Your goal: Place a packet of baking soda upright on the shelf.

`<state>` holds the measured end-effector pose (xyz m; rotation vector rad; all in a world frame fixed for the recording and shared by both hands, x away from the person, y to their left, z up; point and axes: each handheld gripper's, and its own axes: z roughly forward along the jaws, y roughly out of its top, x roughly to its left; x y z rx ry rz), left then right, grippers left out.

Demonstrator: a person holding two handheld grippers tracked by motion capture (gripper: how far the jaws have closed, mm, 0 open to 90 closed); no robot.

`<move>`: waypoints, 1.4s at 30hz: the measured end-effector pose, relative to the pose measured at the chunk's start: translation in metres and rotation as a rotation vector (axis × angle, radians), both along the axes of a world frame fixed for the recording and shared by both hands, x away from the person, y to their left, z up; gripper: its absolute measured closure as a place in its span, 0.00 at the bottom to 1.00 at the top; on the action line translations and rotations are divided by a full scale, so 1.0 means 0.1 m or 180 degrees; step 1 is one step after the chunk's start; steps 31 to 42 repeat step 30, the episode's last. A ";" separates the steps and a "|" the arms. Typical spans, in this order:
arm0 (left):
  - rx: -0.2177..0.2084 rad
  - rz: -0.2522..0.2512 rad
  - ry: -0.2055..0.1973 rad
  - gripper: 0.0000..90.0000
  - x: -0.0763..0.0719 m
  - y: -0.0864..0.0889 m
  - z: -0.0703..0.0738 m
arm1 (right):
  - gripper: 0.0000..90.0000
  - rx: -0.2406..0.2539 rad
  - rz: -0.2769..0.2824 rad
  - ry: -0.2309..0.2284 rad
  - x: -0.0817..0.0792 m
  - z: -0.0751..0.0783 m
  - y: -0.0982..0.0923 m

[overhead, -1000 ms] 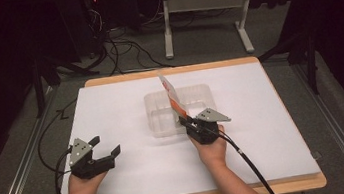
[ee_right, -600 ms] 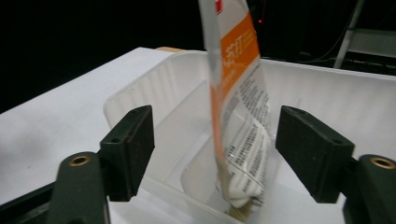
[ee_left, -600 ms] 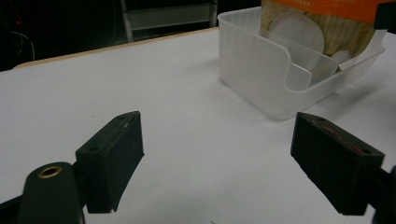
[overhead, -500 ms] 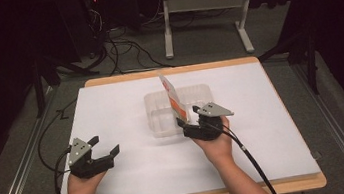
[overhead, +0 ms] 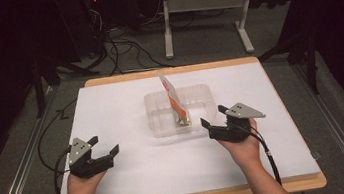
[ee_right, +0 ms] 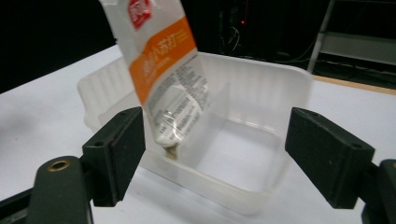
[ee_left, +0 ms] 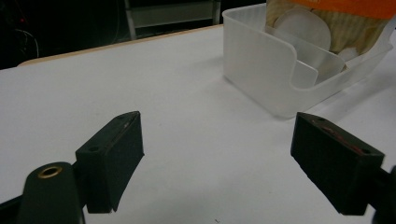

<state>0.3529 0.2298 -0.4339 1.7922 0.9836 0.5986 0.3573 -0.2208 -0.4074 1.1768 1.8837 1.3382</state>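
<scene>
We see a clear, frosted plastic two-compartment container (overhead: 198, 119) on a plain white table cover (overhead: 125, 103), edged by a pale wooden tabletop rim (overhead: 176, 70). In the container stands a white snack packet (overhead: 174, 100) with an orange band, a small red logo near its top and grey print below. The left gripper (overhead: 104, 146) and right gripper (overhead: 213, 116) are both matte black, each topped with a grey three-cornered plate. Far off, the floor is grey carpet (overhead: 204, 47).

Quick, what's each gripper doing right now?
Left gripper: open, holding nothing.
Right gripper: jaws just opened, empty; snack packet stands in the container.
</scene>
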 end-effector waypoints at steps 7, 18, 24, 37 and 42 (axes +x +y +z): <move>0.0010 0.0011 0.0010 0.20 0.00 0.00 -0.01 | 0.23 -0.0149 -0.0177 -0.0008 -0.28 0.05 -0.54; 0.0111 -0.0076 0.0051 0.20 0.01 -0.09 -0.04 | 0.24 0.0038 -0.0408 0.0166 -0.65 -0.14 -1.11; 0.0139 -0.0087 0.0040 0.20 0.00 -0.11 -0.04 | 0.25 -0.0079 -0.0520 0.0266 -0.52 -0.26 -1.13; 0.0093 -0.0073 0.0025 0.20 0.01 -0.07 -0.03 | 0.24 -0.0097 -0.0534 0.0285 -0.54 -0.27 -1.15; 0.0093 -0.0073 0.0025 0.20 0.01 -0.07 -0.03 | 0.24 -0.0097 -0.0534 0.0285 -0.54 -0.27 -1.15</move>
